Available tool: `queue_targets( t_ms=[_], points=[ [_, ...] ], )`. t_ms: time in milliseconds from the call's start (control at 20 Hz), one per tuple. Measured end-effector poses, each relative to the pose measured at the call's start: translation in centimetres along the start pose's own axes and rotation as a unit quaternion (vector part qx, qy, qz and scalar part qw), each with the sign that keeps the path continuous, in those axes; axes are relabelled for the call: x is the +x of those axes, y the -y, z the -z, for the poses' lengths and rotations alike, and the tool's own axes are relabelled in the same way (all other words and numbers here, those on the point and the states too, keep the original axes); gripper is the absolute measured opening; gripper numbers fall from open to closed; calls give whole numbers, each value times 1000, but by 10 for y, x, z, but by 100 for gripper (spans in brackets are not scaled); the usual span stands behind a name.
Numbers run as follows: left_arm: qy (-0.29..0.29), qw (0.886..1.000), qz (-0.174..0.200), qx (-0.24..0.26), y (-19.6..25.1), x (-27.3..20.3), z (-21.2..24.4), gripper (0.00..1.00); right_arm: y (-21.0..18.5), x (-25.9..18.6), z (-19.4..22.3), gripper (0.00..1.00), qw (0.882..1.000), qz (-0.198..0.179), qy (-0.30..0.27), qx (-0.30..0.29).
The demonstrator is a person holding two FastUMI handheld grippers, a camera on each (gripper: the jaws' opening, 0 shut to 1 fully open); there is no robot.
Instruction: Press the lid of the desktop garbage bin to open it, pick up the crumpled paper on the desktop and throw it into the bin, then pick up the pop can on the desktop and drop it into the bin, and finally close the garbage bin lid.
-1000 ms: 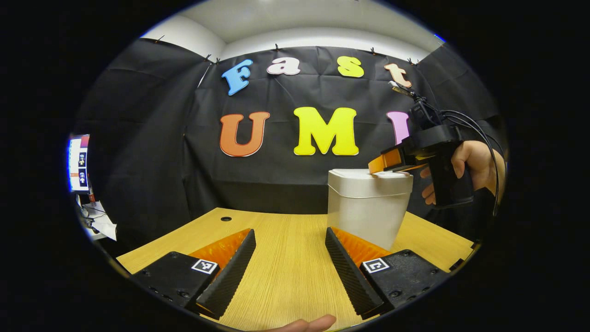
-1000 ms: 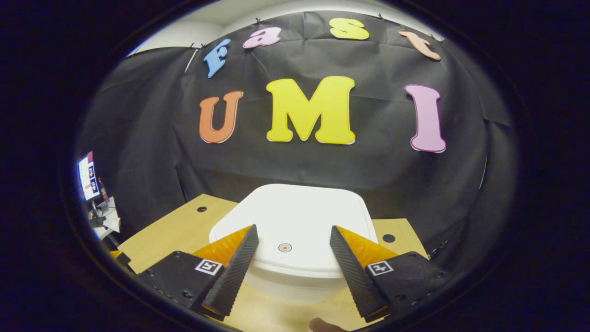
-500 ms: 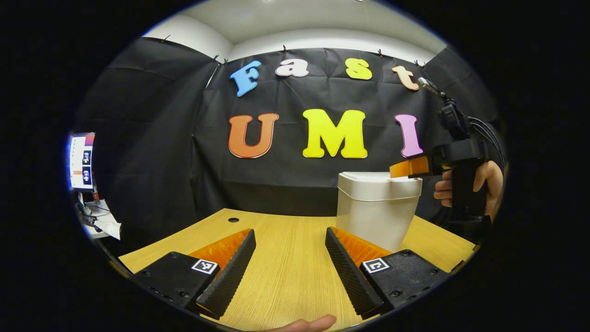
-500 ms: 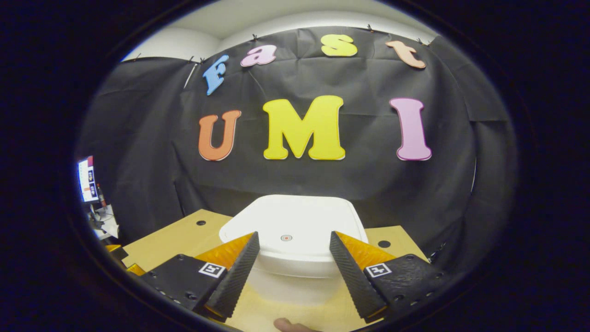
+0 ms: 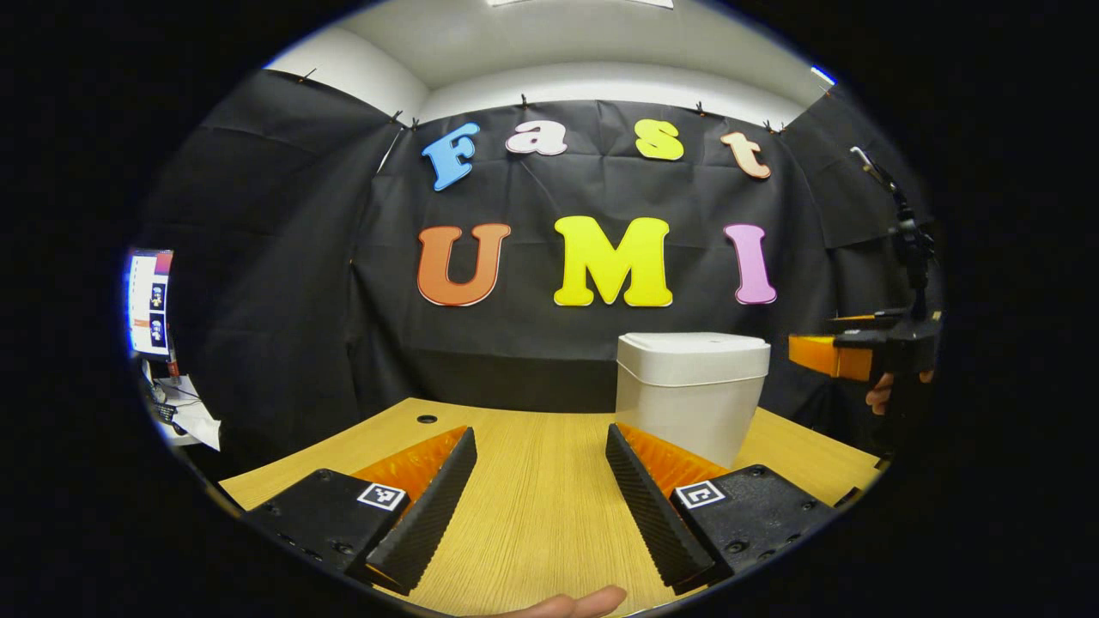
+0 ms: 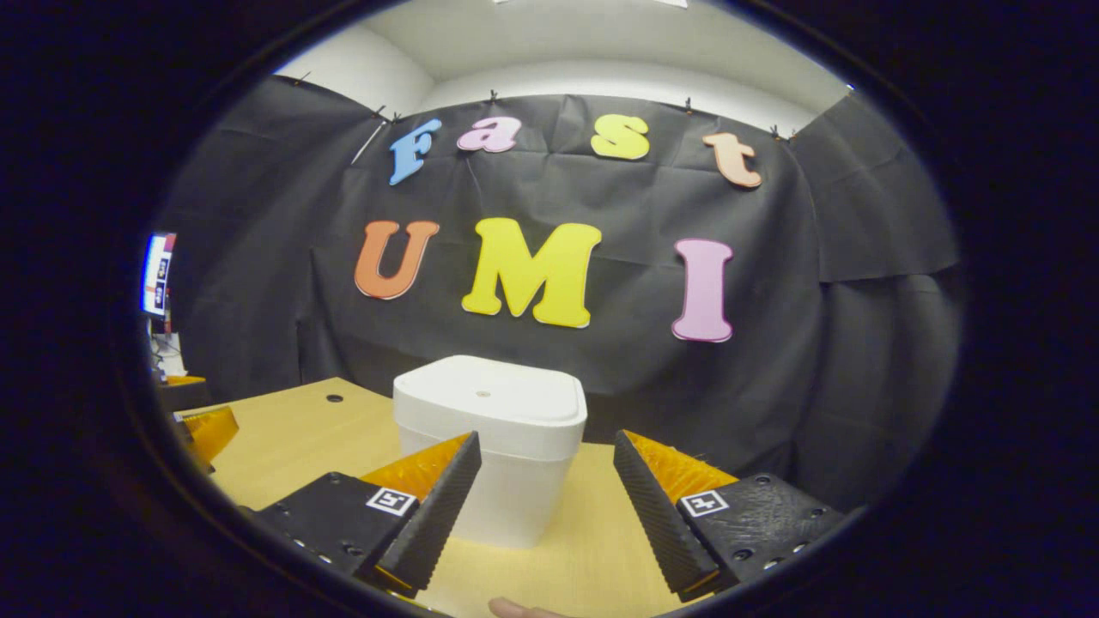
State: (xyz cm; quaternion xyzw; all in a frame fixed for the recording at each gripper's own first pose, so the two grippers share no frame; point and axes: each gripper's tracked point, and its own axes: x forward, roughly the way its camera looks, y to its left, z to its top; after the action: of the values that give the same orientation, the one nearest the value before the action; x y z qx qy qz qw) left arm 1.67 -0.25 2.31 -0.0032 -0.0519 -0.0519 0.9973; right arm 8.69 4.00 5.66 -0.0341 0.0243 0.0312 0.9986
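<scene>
Black cloth walled the booth behind one wooden desktop (image 5: pixel 532 481), which carried two small round holes (image 6: pixel 334 398) near its far edge in the right gripper view. One white garbage bin (image 5: pixel 691 390) stood upright on the desktop toward the back, lid (image 6: pixel 489 399) closed. Left gripper (image 5: pixel 541 489) hovered low over bare wood, fingers spread, gripping nothing. Right gripper (image 6: pixel 545 493) was spread too, just short of the bin and apart from it; seen from the left gripper view it (image 5: pixel 828 356) hung right of the bin, clear of it. One lit screen (image 5: pixel 146 302) stood far left, too blurred to make out.
</scene>
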Motion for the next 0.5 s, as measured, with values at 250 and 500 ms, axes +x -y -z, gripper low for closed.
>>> queue_targets(
  t_ms=[250, 500],
  points=[
    [17, 1000, -1, 0, -1, -4, -9, 98, 20, -37, 22, 98, 999, 8, 14, 31],
    [11, 1000, -9, -22, -10, 0, -3, 98, 40, -62, 40, 95, 999, 23, 19, 36]
  ],
)
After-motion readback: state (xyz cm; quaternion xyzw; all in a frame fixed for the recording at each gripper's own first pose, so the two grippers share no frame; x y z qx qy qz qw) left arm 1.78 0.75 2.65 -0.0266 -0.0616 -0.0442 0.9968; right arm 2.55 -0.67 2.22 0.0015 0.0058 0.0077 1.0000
